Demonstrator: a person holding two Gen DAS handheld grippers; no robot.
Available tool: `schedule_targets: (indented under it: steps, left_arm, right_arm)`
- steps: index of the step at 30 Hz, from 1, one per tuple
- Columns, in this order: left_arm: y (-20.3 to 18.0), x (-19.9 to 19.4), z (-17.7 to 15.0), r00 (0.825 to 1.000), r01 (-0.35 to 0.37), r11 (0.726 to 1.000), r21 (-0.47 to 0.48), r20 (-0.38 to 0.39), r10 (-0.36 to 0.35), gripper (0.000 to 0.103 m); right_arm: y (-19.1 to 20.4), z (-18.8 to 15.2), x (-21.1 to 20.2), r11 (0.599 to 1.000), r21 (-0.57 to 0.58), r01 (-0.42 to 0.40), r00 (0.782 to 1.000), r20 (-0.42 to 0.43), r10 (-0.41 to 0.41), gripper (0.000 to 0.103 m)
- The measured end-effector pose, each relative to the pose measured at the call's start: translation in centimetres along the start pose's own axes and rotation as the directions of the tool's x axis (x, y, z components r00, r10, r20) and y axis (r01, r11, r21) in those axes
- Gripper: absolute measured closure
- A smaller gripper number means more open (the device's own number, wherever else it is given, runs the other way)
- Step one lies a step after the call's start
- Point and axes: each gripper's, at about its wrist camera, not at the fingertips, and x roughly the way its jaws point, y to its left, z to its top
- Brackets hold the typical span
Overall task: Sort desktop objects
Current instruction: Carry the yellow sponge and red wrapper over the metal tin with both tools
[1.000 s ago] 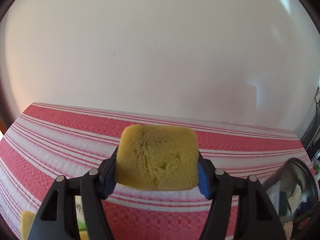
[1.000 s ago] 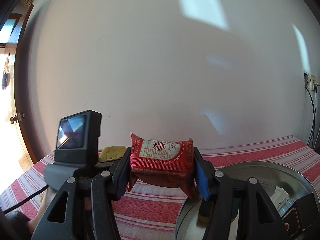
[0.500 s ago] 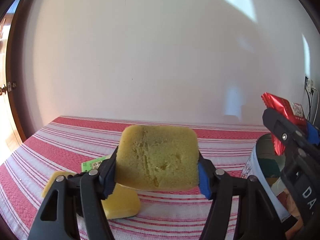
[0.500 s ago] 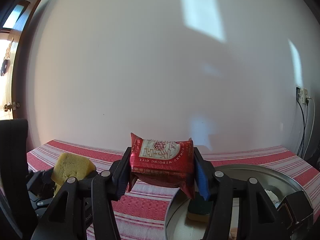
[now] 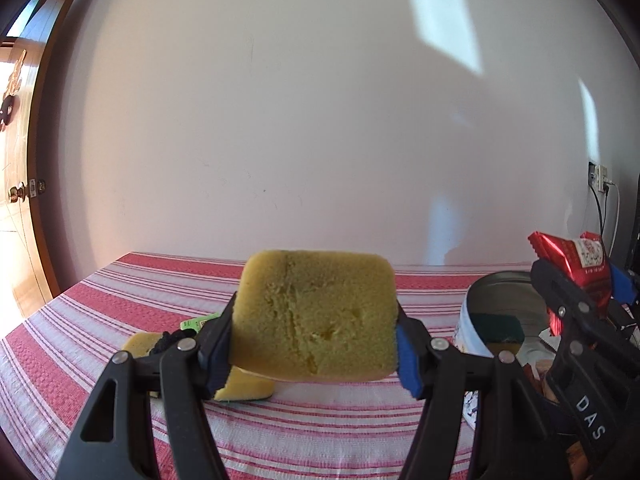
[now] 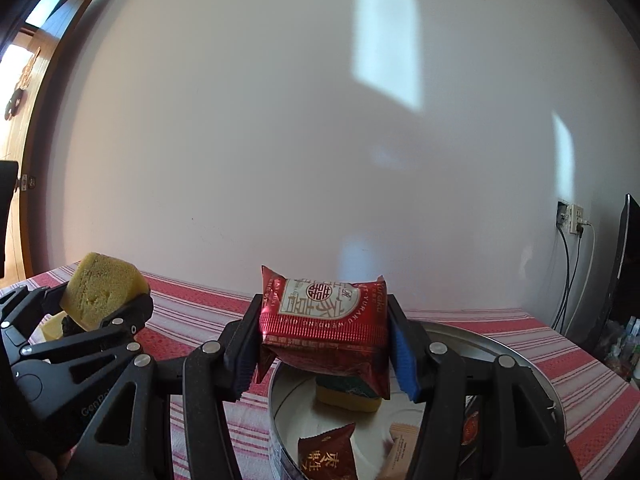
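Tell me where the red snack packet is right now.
The red snack packet is clamped in the right gripper, held above the round metal tin, right of the sponge-holding left gripper.

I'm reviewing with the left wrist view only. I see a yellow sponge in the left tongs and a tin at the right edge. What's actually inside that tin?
Observer: The right wrist view looks into the round tin. A green-and-yellow sponge lies on its floor.
Operator: Anything else in there?
Observer: Yes, a dark red snack packet with gold characters lies near the front, with a pale wrapped item beside it.
Operator: And the red packet in the right tongs, where is it relative to the tin?
Observer: The right tongs hold the red packet above the tin's near left rim, over the sponge inside; it is not yet released.
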Motion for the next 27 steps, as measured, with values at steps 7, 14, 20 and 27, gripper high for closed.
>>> schedule_targets:
  steps: [7, 14, 20, 27]
  left_arm:
    - [0.3, -0.4, -0.3, 1.000, -0.003, 1.000, 0.012, 0.003, 0.003, 0.037]
    - [-1.7, -1.8, -0.2, 1.000, -0.004, 1.000, 0.009, -0.004, 0.004, 0.037]
    - [-1.6, -1.3, -0.6, 0.999, 0.031, 0.999, -0.015, -0.008, -0.031, 0.037]
    - [-3.6, -1.6, -0.7, 0.997, 0.074, 0.997, -0.008, -0.001, -0.074, 0.037]
  right_arm:
    - [-0.1, -0.5, -0.9, 1.000, -0.016, 0.003, 1.000, 0.031, -0.003, 0.044]
    - [-1.9, 0.1, -2.6, 1.000, -0.014, 0.010, 0.999, 0.044, -0.010, 0.044]
    - [-2.9, 0.1, -3.6, 0.999, -0.040, 0.034, 0.996, 0.078, -0.031, 0.044]
    - [-4.1, -0.5, -4.8, 0.997, -0.032, 0.066, 0.994, 0.087, -0.063, 0.044]
